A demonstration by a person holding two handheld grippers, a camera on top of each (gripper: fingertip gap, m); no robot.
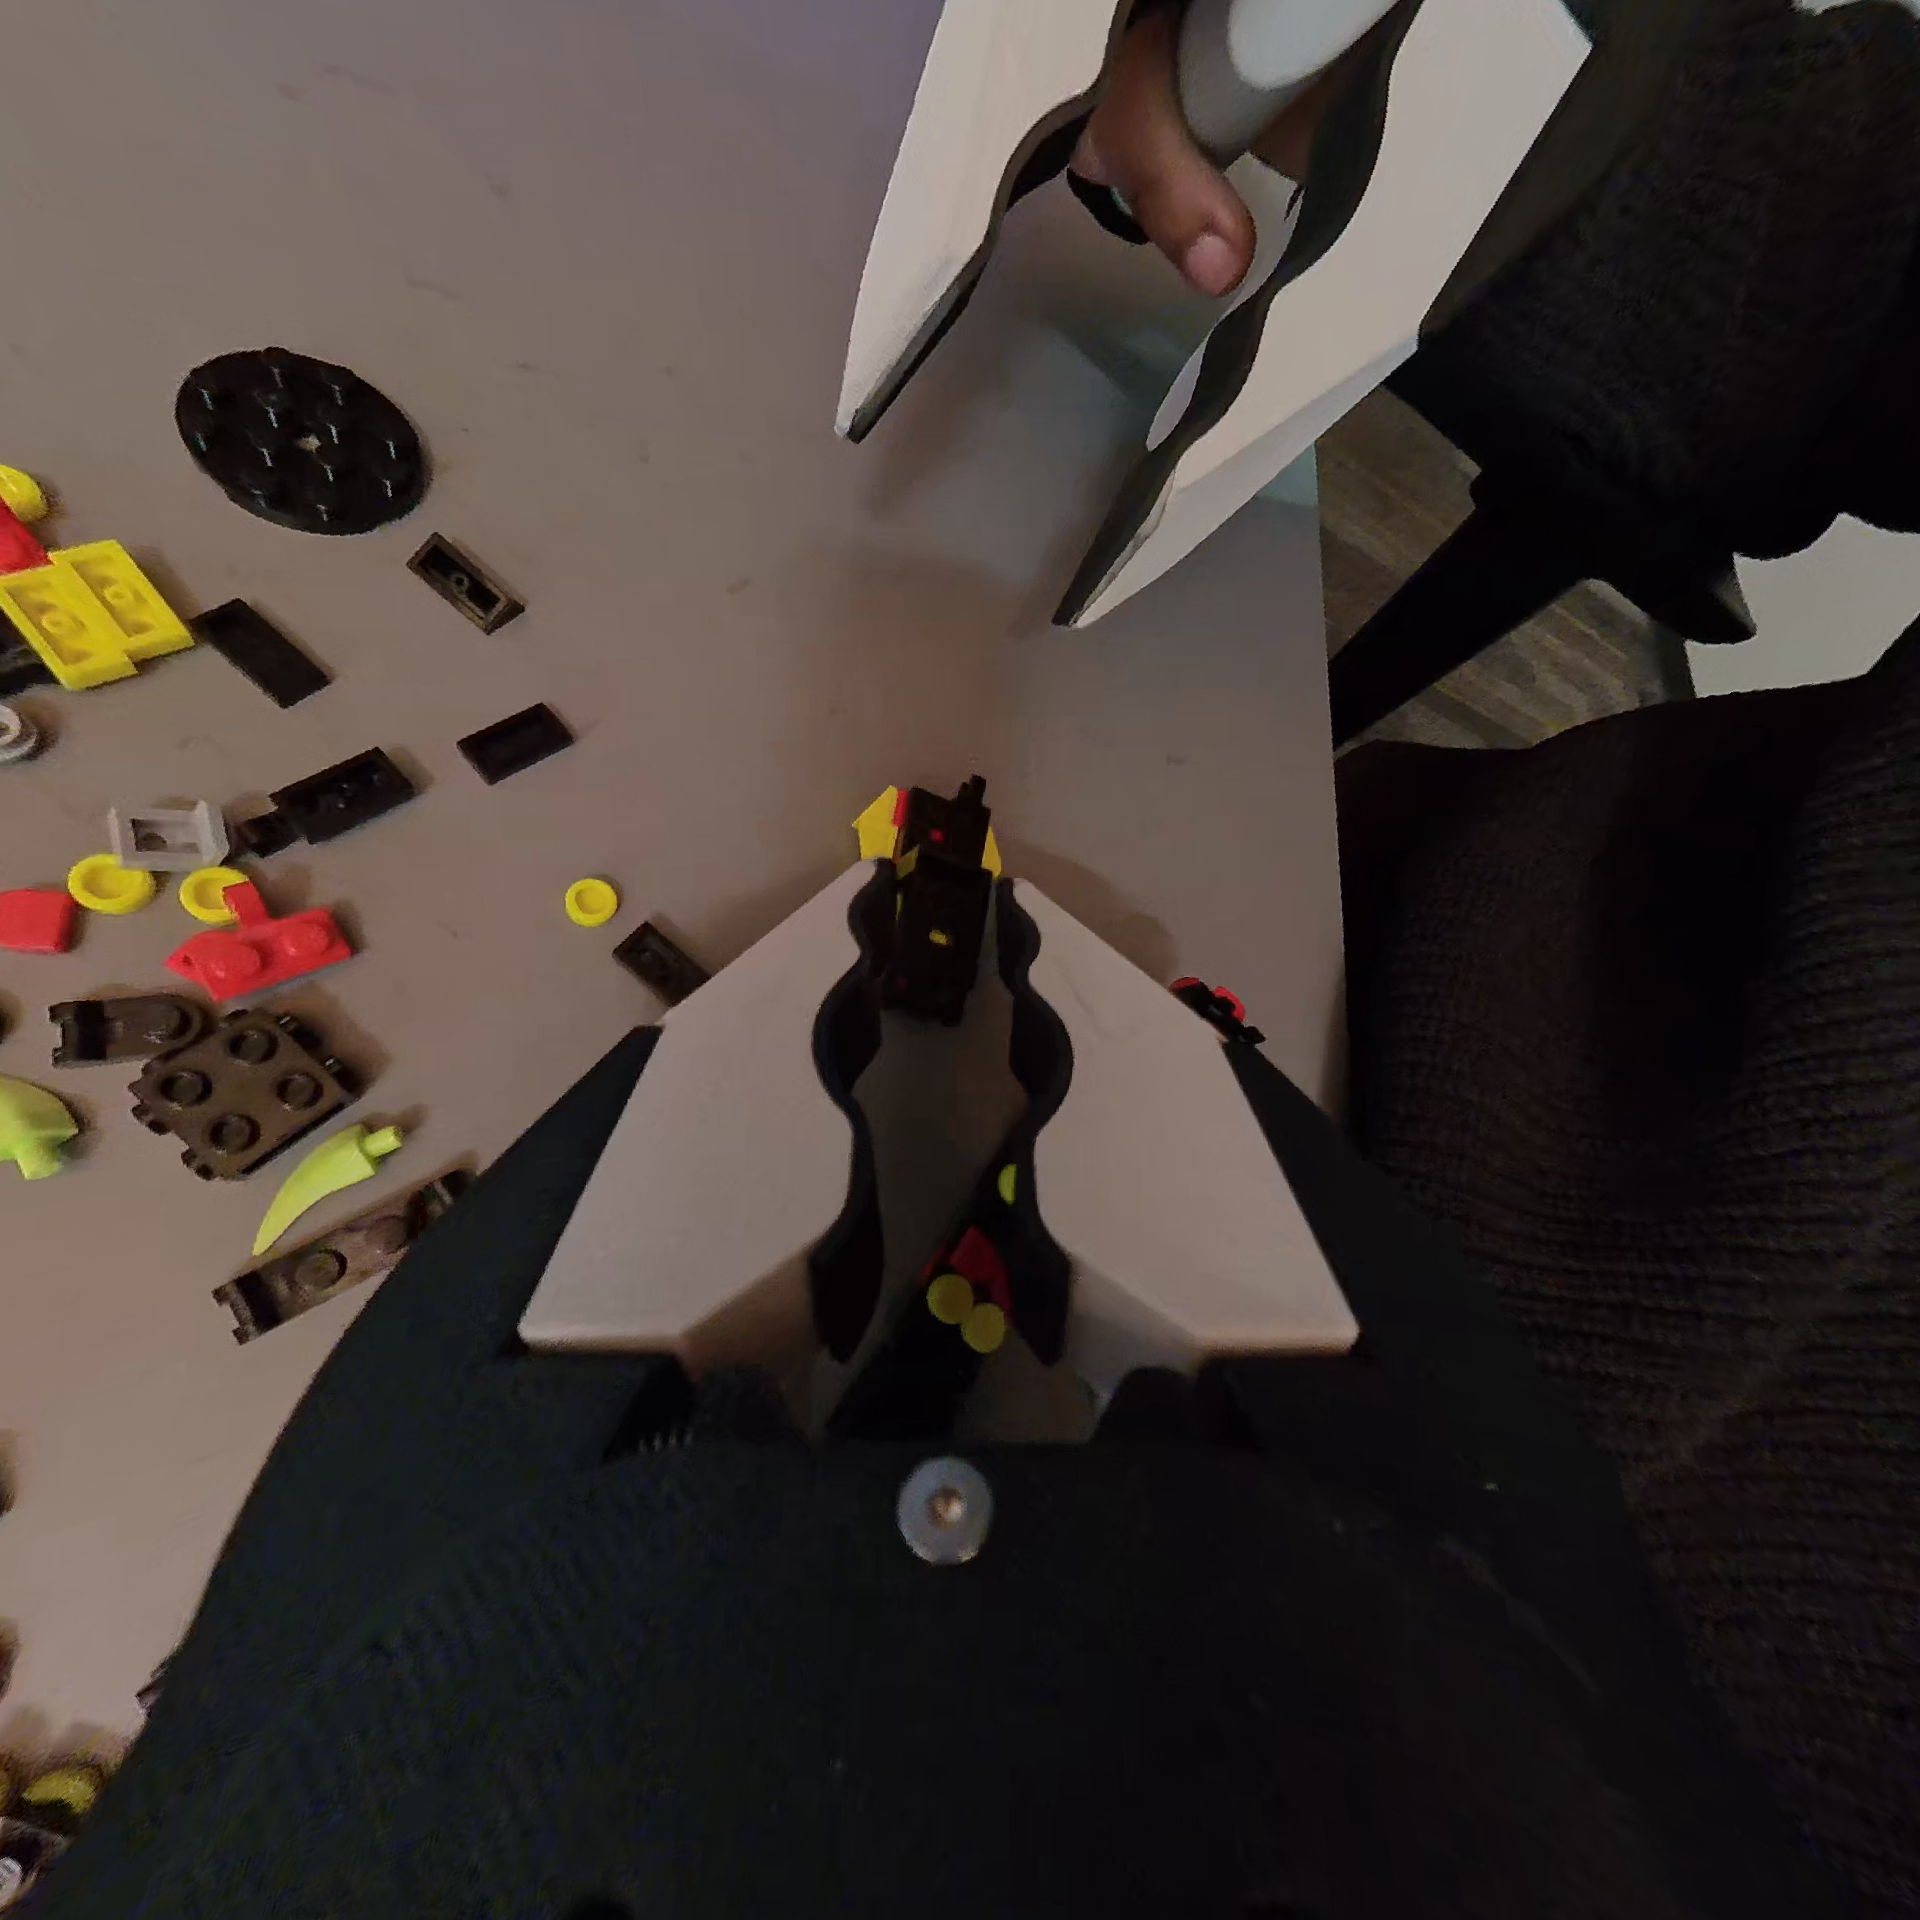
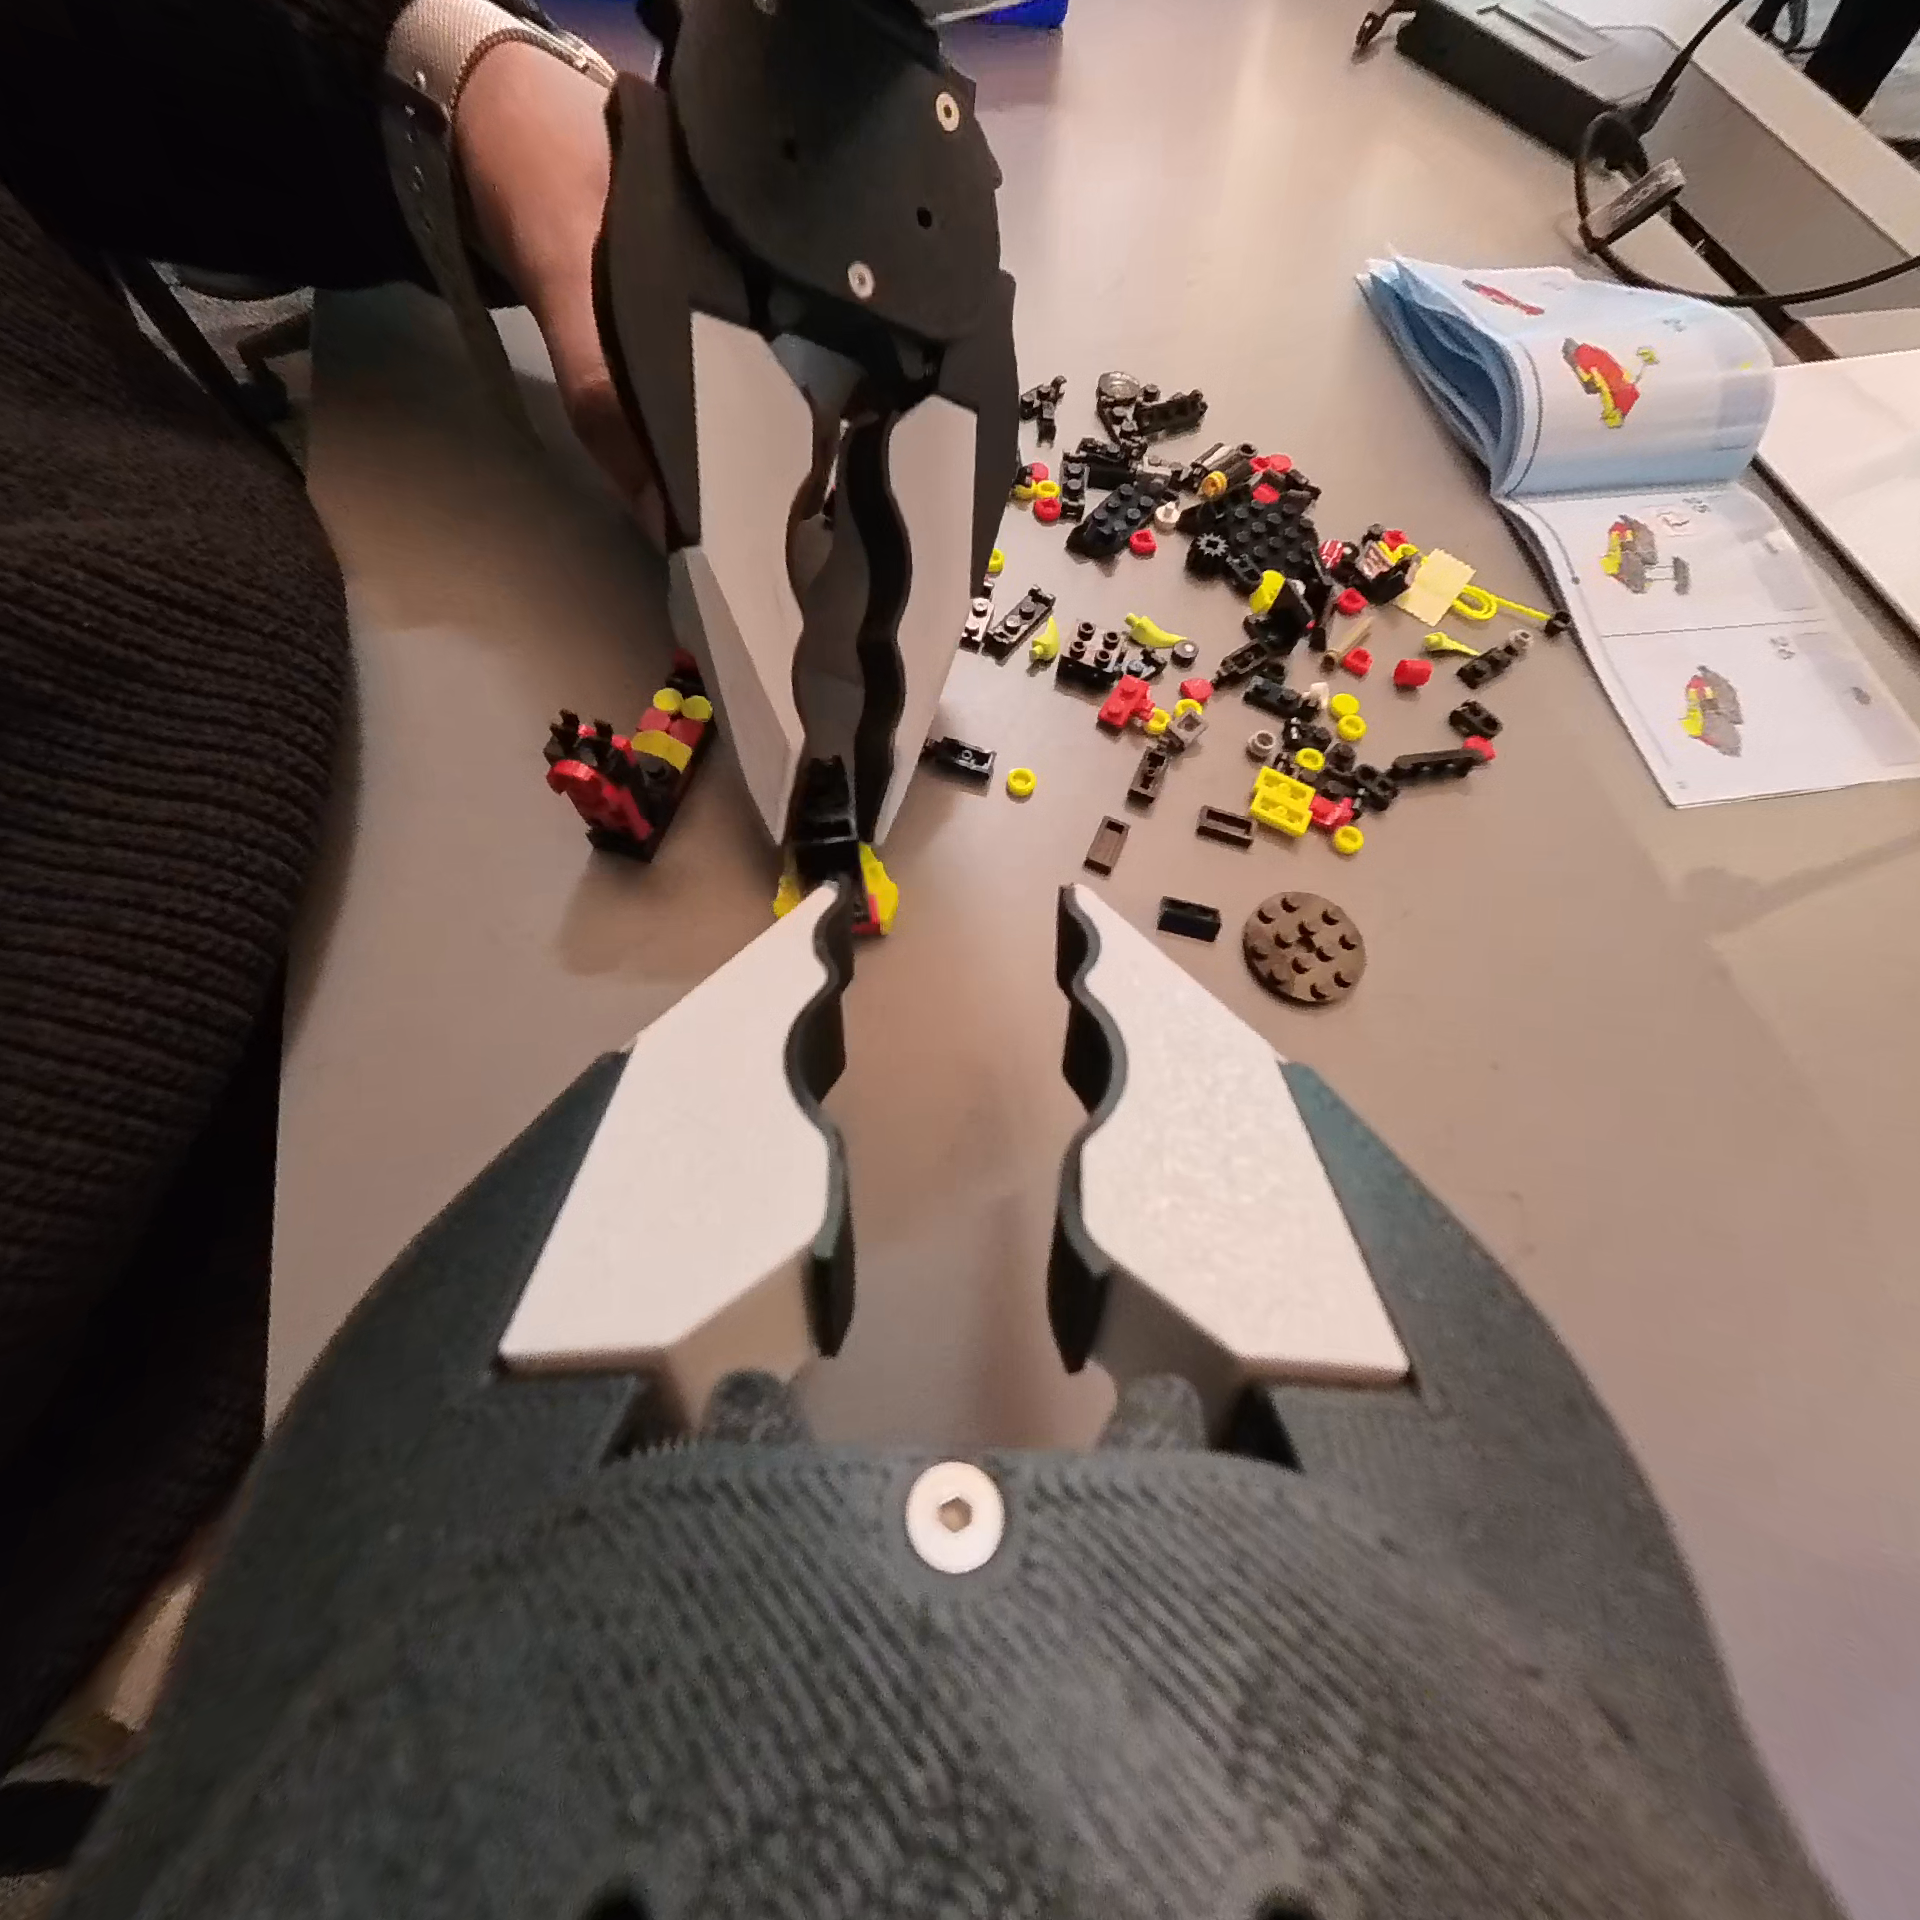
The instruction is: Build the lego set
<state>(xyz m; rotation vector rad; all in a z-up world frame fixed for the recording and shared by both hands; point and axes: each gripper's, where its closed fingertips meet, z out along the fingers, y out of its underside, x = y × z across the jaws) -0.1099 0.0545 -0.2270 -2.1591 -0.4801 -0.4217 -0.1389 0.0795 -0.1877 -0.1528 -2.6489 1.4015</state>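
While the left gripper [image 1: 935, 883] is clenching a small black, yellow and red brick sub-assembly [image 1: 940, 914] against the grey tabletop [image 1: 675, 312], the right gripper [image 2: 951, 904] is hanging released just beside it, jaws apart and holding nothing.

Item one, the held piece: it is sitting upright between the left pads, its yellow base [image 2: 878, 883] appearing to touch the table at the near edge, close to the person's dark knitted sleeve [image 1: 1662, 1039].

Item two, a second black and red brick cluster with yellow studs [image 2: 629, 764]: it is lying just left of the left gripper in the right wrist view, apart from the held piece.

Item three, loose stock: a black round studded plate [image 2: 1304, 948], a small yellow round stud [image 2: 1020, 781], flat black tiles [image 2: 1188, 918] and a far heap of mixed bricks [image 2: 1247, 582] are lying to the right.

Item four, an open instruction booklet with blue-edged pages [image 2: 1662, 540]: far right.

Risks, as I judge them: the right gripper's left fingertip [image 2: 826, 914] is standing almost against the yellow base, so a sideways nudge is likely to twist the piece out of the narrow grip or pop a brick off. Pressing down hard is liable to split the sub-assembly. The table edge is near; anything knocked loose could be rolling off into the person's lap.
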